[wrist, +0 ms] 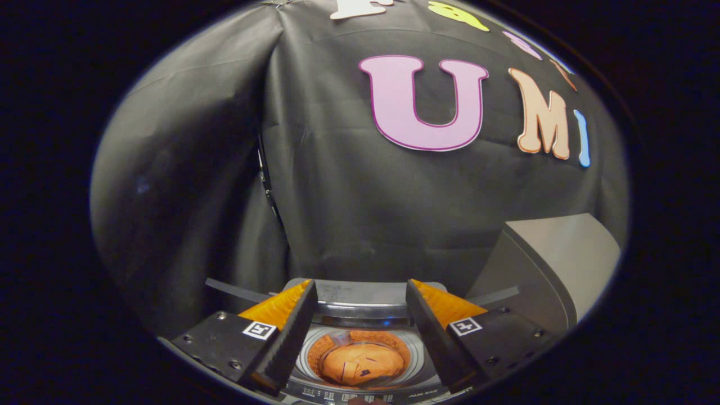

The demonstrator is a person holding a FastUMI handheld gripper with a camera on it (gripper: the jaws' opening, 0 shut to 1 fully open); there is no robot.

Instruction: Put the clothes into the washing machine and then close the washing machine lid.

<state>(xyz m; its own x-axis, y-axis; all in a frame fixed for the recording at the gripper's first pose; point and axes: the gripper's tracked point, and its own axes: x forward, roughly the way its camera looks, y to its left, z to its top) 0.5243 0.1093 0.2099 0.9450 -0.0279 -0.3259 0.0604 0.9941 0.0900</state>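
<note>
1. Gripper fingers stood spread apart, holding nothing.
2. Orange clothes lay in the washing machine drum, below and between them.
3. Raised lid stood off to their right, not yet lowered.

Gripper pointing forward and slightly down, fingers spread wide apart, nothing held between them

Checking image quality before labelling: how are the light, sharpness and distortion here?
Gripper view: strong fisheye bending, the wall cloth bulging; dim, even light with soft folds; a bright glow on the orange clothes in the washing machine drum; the open gripper fingers look sharp.
</note>
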